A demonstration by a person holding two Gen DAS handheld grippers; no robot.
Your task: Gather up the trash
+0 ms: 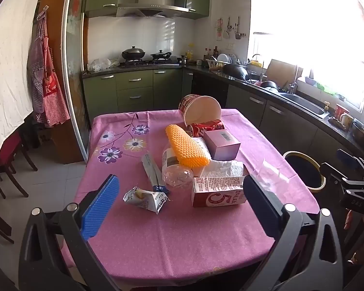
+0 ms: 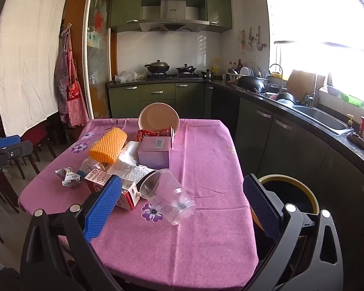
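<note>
Trash lies piled on the pink tablecloth point(image 1: 172, 237): a red milk carton point(image 1: 217, 192), a crumpled wrapper point(image 1: 145, 197), a clear bottle point(image 1: 174, 169), orange foam netting point(image 1: 186, 146), white tissue point(image 1: 224, 168), a purple box point(image 1: 222, 144), a red can point(image 1: 206, 126) and a paper bowl point(image 1: 201, 110). A clear plastic cup point(image 2: 167, 197) lies on its side. A black bin with a yellow rim point(image 2: 291, 191) stands right of the table. My left gripper point(image 1: 180, 208) is open and empty above the near table. My right gripper point(image 2: 182, 207) is open, empty, with the cup between its fingers' line.
Dark counters with a sink point(image 2: 325, 118) run along the right. Green cabinets and a stove point(image 2: 172, 75) are at the back. Wooden chairs point(image 1: 2, 169) stand left of the table. The right gripper shows at the right edge of the left wrist view point(image 1: 351, 186).
</note>
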